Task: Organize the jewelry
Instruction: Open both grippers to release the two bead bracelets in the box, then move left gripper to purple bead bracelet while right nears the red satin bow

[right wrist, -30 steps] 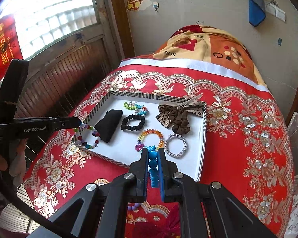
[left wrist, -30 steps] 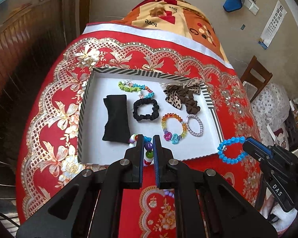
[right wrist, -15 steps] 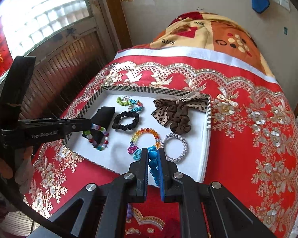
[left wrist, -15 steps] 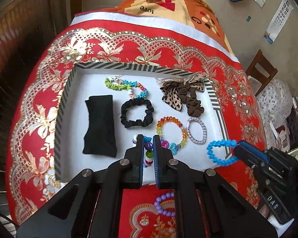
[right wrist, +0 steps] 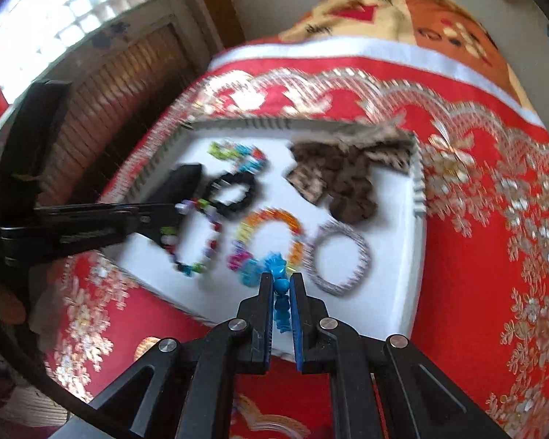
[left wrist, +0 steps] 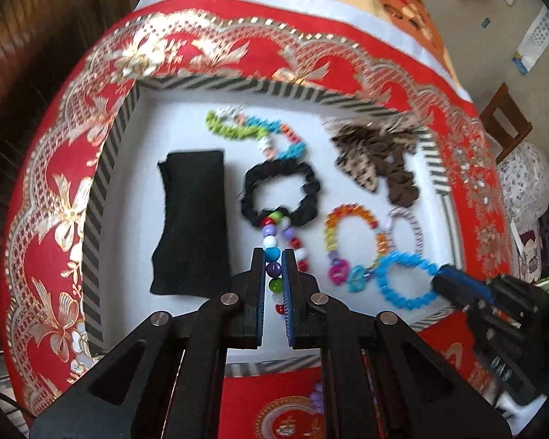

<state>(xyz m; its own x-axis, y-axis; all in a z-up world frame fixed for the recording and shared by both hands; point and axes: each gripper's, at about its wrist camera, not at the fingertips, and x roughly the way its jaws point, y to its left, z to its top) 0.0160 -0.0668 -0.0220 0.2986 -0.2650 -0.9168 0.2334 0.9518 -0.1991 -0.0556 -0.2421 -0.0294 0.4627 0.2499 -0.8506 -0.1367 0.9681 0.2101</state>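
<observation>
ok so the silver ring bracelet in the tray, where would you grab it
Pinch the silver ring bracelet on its outer arc toward the tray's right wall, coming from above. It lies flat, and its other side sits close against the rainbow bracelet.

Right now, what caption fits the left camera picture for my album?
Left gripper carries a mixed-colour bead bracelet over the white tray.

Both claws pitched steeply down. Left claw (left wrist: 273, 256) clamped nearly closed, pads (left wrist: 260, 285) parallel, pinching a bracelet (left wrist: 274, 241). Right claw (right wrist: 280, 278) same: jaws near-closed, gripping a blue bracelet (right wrist: 280, 292). Left sits off to right claw's left, angled inward.
</observation>
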